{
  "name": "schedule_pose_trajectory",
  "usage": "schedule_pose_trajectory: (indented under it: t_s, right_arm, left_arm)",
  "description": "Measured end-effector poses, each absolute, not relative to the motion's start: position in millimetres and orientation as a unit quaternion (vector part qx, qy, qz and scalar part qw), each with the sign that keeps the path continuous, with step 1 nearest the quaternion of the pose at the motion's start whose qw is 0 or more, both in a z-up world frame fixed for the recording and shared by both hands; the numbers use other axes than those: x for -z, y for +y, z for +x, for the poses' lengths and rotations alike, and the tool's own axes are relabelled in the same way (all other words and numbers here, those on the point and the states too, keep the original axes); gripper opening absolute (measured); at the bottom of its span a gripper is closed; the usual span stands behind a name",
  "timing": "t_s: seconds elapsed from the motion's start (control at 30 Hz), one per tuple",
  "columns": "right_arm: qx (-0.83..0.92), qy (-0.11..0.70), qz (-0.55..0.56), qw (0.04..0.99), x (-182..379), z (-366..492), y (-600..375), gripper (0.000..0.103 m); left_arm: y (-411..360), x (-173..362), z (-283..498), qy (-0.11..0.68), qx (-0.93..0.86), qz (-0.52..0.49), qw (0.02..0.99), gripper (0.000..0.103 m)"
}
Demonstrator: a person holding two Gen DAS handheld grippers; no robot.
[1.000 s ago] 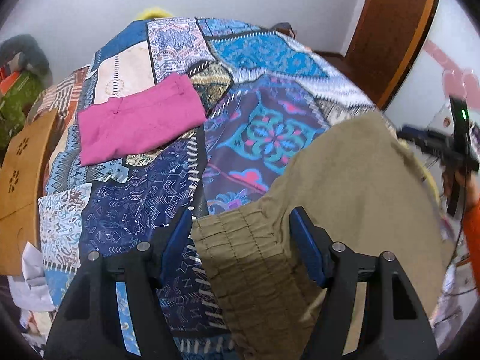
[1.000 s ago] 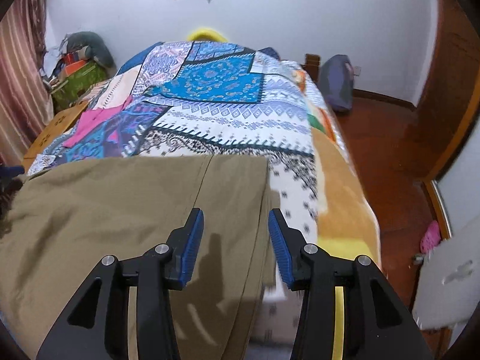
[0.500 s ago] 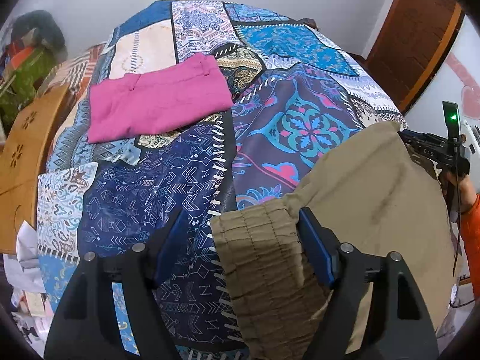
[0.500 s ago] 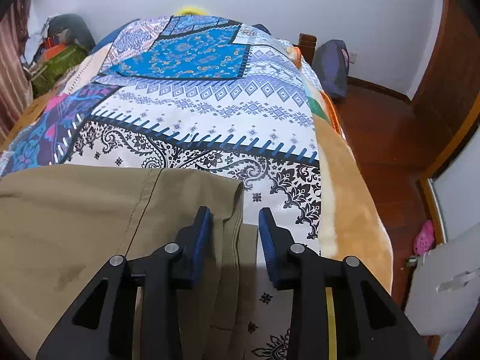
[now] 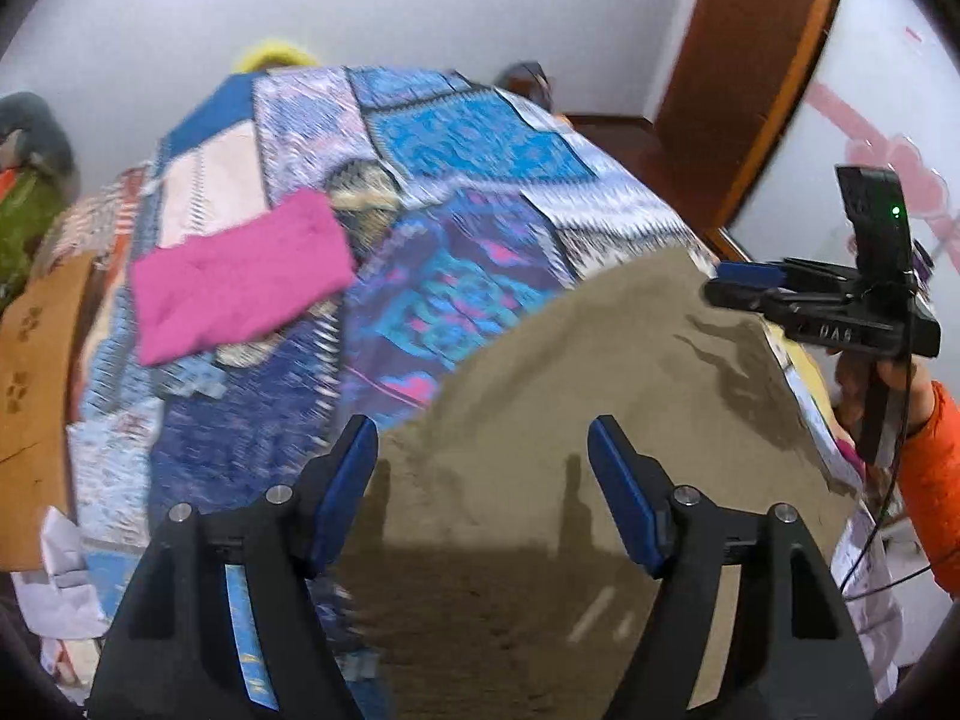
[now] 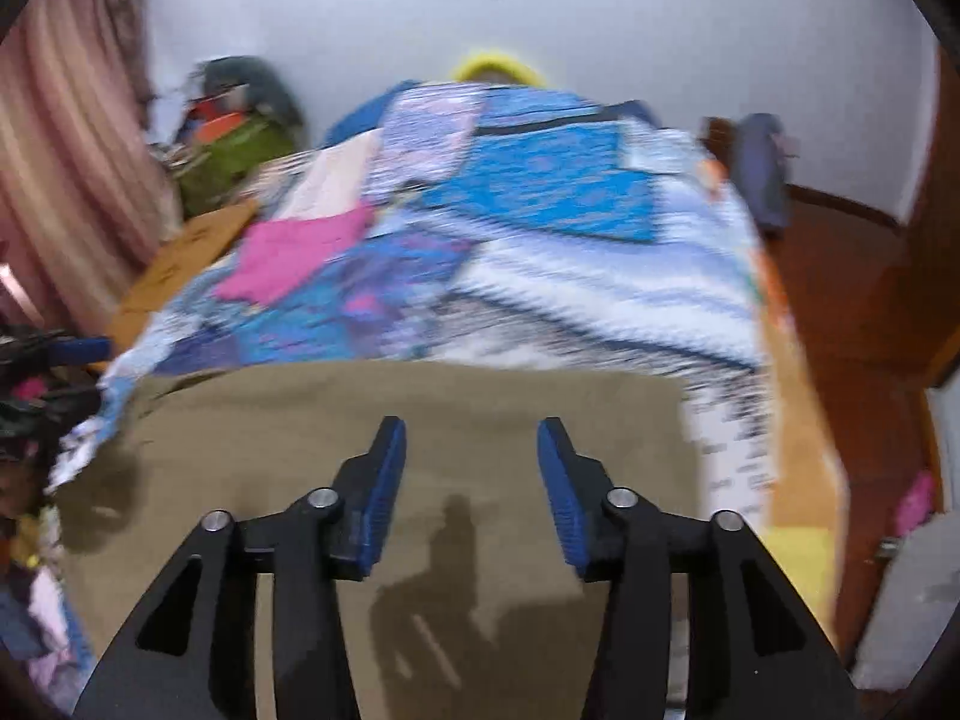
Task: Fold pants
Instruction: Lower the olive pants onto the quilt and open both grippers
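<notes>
pants: olive-brown pants (image 5: 600,396) lie spread flat on the near end of the bed (image 5: 480,144), over the patchwork quilt (image 6: 540,192); both views are blurred.
left gripper: the left gripper (image 5: 483,456) hovers over the pants with its blue pads wide apart and nothing between them.
right gripper: the right gripper (image 6: 471,456) is above the flat fabric, jaws spread, holding nothing; in the left wrist view it (image 5: 744,279) shows at the far right edge of the pants, held by a hand in an orange sleeve (image 5: 936,468).
pink garment: a folded pink garment (image 5: 240,288) rests on the quilt further up the bed, well apart from the pants.
surroundings: cardboard (image 5: 30,396) stands beside the bed.
</notes>
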State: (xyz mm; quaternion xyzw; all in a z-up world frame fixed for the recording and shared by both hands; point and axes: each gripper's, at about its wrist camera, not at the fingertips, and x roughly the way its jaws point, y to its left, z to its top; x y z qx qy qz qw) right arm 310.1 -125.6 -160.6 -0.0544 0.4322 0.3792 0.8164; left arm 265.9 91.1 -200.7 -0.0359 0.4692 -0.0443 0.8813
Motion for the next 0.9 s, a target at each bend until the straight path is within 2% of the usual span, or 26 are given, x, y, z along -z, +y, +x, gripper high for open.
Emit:
schedule_pose_trajectory:
  t_s: [0.13,0.2,0.4,0.53,0.7,0.9]
  right_arm:
    - [-0.389,0.466,-0.079,0.791,191.5,293.2,-97.9,0.046]
    - [-0.387,0.491,-0.082,0.776,207.7,286.7,-95.3,0.046]
    - [-0.379,0.47,-0.14,0.785,199.8,245.7,-118.0,0.046]
    - [-0.363,0.479,-0.114,0.791,199.7,230.9,-145.9,0.046]
    - [-0.336,0.472,-0.09,0.81,191.3,209.3,-170.2,0.047]
    - [-0.31,0.442,-0.07,0.839,161.2,192.9,-192.3,0.047]
  left_arm:
    - [82.0,234.9,270.0,0.513,0.039,-0.022,0.857,0.073]
    - [83.1,243.0,266.4,0.513,0.03,-0.007,0.858,0.077]
    - [86.9,253.0,245.8,0.512,0.021,0.01,0.859,0.085]
    - [97.7,260.4,235.3,0.5,0.001,-0.034,0.865,0.09]
    - [95.6,245.8,219.1,0.497,-0.03,-0.033,0.866,0.089]
    - [99.4,193.2,180.0,0.447,-0.043,-0.047,0.892,0.089]
